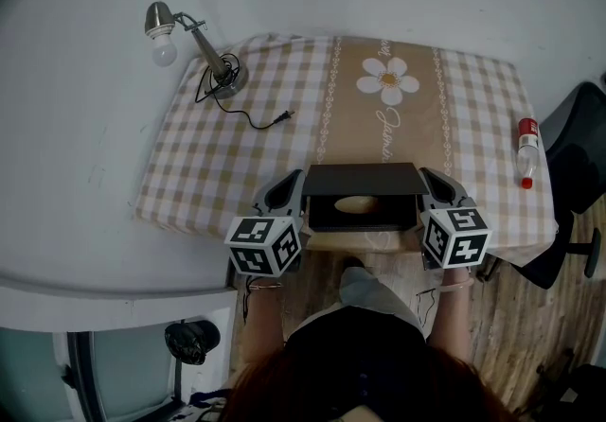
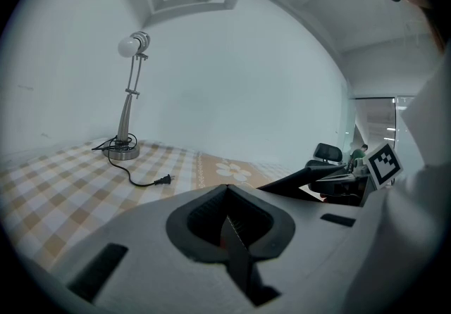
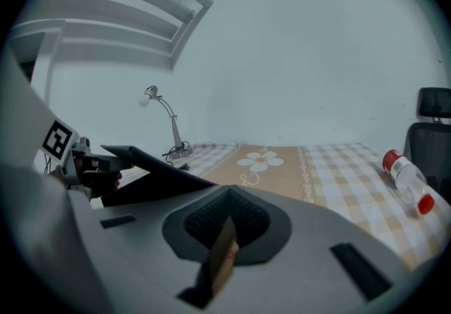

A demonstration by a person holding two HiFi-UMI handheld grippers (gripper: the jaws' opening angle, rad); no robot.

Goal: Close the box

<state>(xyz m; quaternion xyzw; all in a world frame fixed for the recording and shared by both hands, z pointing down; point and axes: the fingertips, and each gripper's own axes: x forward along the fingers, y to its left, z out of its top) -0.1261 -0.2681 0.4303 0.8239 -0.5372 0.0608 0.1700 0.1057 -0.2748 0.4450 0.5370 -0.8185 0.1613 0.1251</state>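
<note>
chair (image 1: pixel 578 165): cut by right edge | box (image 1: pixel 365 182) contents: unclear

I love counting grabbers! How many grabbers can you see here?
2. The left gripper clamps the box on its left side, the right gripper on its right side. None look hidden.

The person wears a black top (image 1: pixel 379 354) and pale grey trousers (image 1: pixel 365 288), with a thin band round each wrist (image 1: pixel 264 286). The left gripper (image 1: pixel 292 182) and the right gripper (image 1: pixel 431 180) look alike. Each has a smooth, light grey plastic shell with rounded edges. Each carries a white marker cube (image 1: pixel 265 245) printed with bold black square patterns on its faces. Up close, the shell has dark rectangular slots. It also has a spade-shaped recess lined with dark ribbed pads (image 3: pixel 211 221).
</note>
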